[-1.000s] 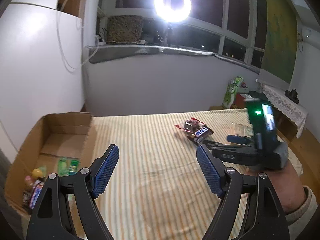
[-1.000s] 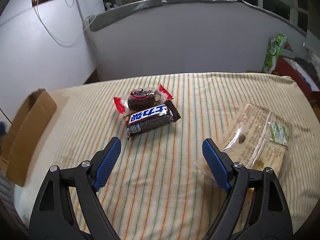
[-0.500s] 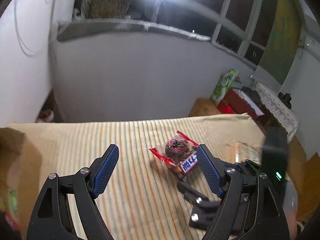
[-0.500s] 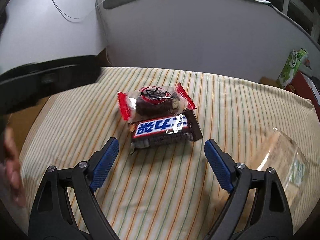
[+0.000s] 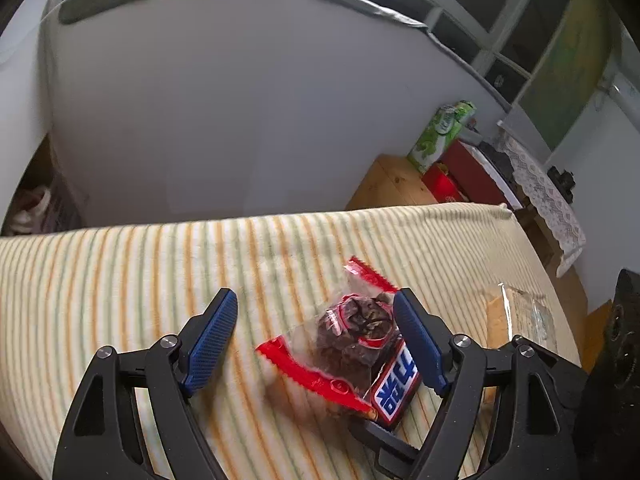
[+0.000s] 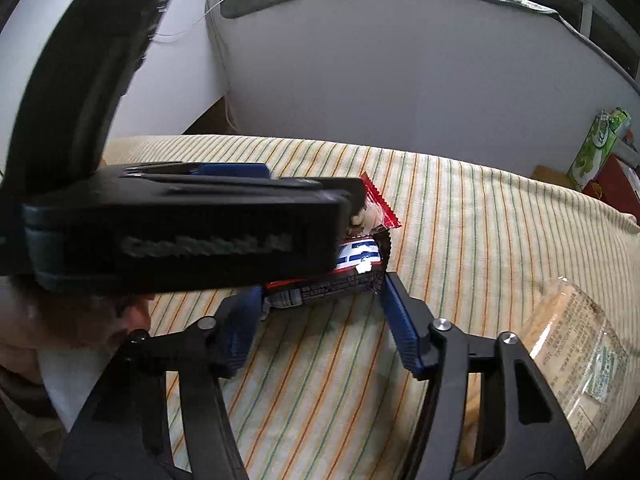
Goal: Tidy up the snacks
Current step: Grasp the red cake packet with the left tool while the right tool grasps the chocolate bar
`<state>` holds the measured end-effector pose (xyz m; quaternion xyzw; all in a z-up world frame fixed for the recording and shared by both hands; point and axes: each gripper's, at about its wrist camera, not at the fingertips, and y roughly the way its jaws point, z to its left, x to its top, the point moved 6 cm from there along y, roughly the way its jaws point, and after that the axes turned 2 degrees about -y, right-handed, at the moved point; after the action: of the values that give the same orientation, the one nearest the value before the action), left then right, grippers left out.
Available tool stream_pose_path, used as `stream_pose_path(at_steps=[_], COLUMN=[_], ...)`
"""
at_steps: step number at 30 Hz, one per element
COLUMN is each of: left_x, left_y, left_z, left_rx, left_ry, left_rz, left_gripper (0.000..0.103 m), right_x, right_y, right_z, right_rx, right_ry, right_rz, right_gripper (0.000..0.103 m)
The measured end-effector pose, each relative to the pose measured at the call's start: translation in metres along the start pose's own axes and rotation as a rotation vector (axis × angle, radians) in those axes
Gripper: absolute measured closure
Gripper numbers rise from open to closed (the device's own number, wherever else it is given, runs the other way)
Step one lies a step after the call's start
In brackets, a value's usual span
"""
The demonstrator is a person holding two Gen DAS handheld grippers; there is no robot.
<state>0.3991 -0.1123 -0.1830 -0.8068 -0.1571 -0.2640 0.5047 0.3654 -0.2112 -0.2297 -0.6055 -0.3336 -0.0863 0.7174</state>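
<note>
Striped cloth [image 5: 120, 272]: red-ended choc snack [image 5: 352, 340] atop bar [image 6: 344, 280]; both tongs spread, prob. ungripped.

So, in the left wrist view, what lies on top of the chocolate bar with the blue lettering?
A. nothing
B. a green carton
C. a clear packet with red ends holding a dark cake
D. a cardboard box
C: the clear packet with red ends rests partly on the chocolate bar, between the open left tongs.
</note>
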Motion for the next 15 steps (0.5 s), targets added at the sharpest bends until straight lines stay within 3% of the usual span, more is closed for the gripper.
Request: stream_pose_path(at_steps=[3, 5, 10, 15], left_x=[0.0, -0.003, -0.008, -0.028], left_y=[0.003, 0.004, 0.007, -0.015], left_z=[-0.006, -0.011, -0.026, -0.028], left_rx=[0.005, -0.012, 0.002, 0.032], left_ry=[0.036, 0.057, 0.121, 0.16], left_rz=[0.003, 0.008, 0.021, -0.014], left_gripper=[0.026, 0.042, 0.066, 0.067], right_x=[-0.005, -0.011, -0.024, -0.036], right_y=[-0.004, -0.009, -0.023, -0.041], right_z=[-0.001, 0.001, 0.003, 0.009], right_rx=[0.005, 0.006, 0.002, 0.002], right_ry=[0.0, -0.002, 0.003, 0.009], right_rz=[0.004, 0.003, -0.009, -0.034], right_gripper=[0.047, 0.051, 0.052, 0.053])
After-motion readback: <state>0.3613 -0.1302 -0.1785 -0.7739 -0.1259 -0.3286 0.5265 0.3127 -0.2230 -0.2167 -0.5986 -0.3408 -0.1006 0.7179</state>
